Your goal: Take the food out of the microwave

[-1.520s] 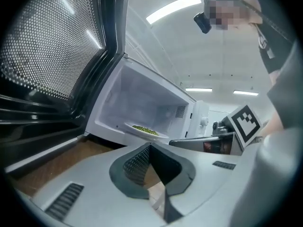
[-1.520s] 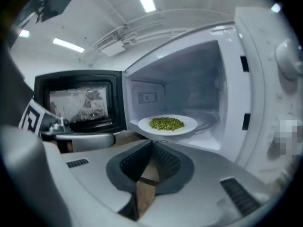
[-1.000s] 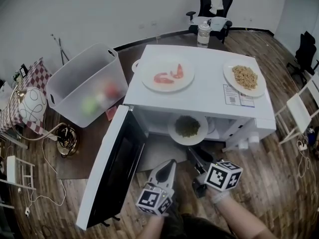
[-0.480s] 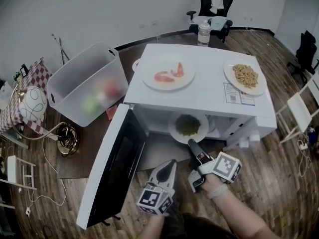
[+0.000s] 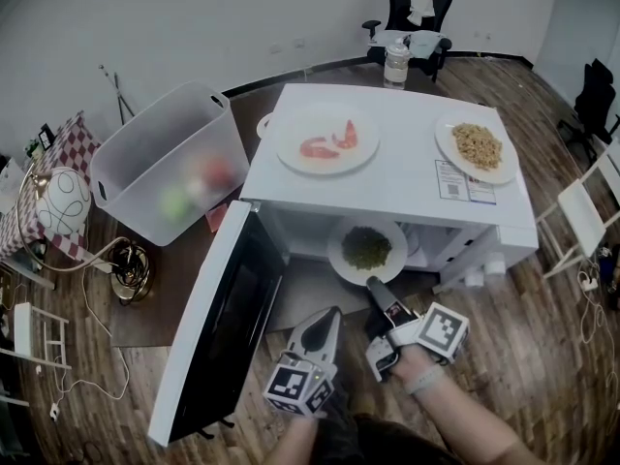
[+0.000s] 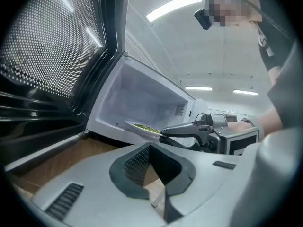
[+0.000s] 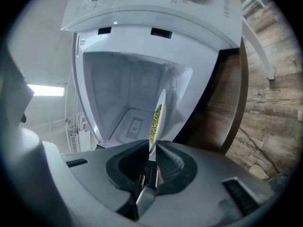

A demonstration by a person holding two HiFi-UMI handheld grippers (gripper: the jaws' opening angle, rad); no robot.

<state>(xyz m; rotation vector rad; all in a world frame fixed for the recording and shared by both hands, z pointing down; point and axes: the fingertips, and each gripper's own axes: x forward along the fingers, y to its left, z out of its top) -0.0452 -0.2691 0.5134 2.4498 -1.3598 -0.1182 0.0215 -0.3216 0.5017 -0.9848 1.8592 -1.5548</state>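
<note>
Jaws of the right gripper [image 7: 150,151] are closing narrow on the near rim of the plate [image 7: 159,109], which runs edge-on between the pads. The left gripper [image 6: 150,148], jaws together and empty, hangs just beside it, farther from the plate. Straight ahead of the right gripper, the plate with its green food [image 5: 366,245] lies in the mouth of the open microwave [image 5: 397,177], so the pull likely runs straight back.
</note>
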